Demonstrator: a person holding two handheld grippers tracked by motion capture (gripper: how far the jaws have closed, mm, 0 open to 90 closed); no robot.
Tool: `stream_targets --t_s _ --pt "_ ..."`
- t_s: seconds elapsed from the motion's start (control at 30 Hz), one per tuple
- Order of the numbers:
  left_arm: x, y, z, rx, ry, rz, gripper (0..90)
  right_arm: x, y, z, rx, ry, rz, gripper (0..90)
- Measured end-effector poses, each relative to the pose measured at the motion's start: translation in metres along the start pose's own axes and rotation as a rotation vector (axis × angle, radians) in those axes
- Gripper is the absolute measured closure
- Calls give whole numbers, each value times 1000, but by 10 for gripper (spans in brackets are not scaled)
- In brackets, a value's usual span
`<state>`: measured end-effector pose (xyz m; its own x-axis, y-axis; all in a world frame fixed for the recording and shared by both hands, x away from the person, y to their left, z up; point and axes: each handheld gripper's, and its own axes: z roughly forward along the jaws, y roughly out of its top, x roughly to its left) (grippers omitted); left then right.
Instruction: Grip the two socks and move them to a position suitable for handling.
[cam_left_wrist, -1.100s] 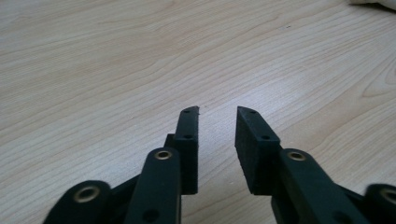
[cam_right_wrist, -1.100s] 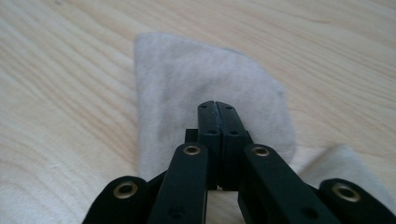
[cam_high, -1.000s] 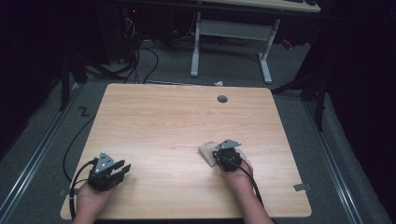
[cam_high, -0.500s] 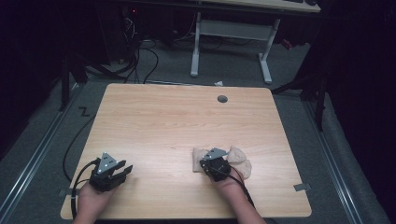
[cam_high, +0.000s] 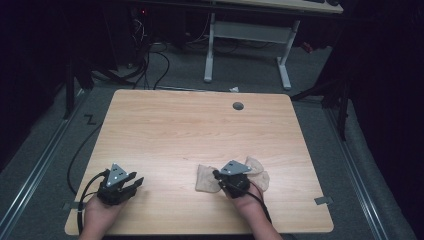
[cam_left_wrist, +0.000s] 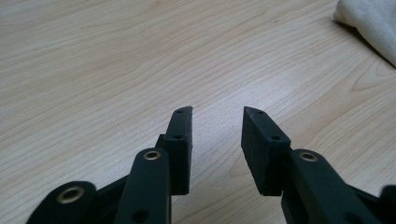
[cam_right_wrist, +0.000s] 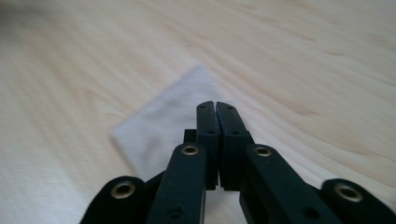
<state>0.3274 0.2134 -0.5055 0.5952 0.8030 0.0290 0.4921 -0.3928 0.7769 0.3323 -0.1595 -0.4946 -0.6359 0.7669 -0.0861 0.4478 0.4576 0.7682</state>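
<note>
Now cloth (cam_high: 206, 179) dragged further left, right tool (cam_right_wrist: 217, 108) pinching it, left tool (cam_left_wrist: 217, 114) spread.

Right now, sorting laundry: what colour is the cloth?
Pale beige cloth, clearest in the high view.

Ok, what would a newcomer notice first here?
The pale cloth lying rumpled near the front edge of the wooden table, with the right tongs shut just above it. At the front left, the left tongs stand open over bare wood.
</note>
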Motion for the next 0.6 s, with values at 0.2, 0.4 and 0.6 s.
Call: stream_targets --t_s 0.2,0.4,0.6 --pt "-2 2 3 0 -5 7 649 -23 -18 -8 28 1 118 858" --pt "-4 4 6 5 -8 21 648 -10 -27 -5 42 65 155 622" --pt "-7 6 8 6 -13 32 648 -5 -32 4 101 90 151 646"
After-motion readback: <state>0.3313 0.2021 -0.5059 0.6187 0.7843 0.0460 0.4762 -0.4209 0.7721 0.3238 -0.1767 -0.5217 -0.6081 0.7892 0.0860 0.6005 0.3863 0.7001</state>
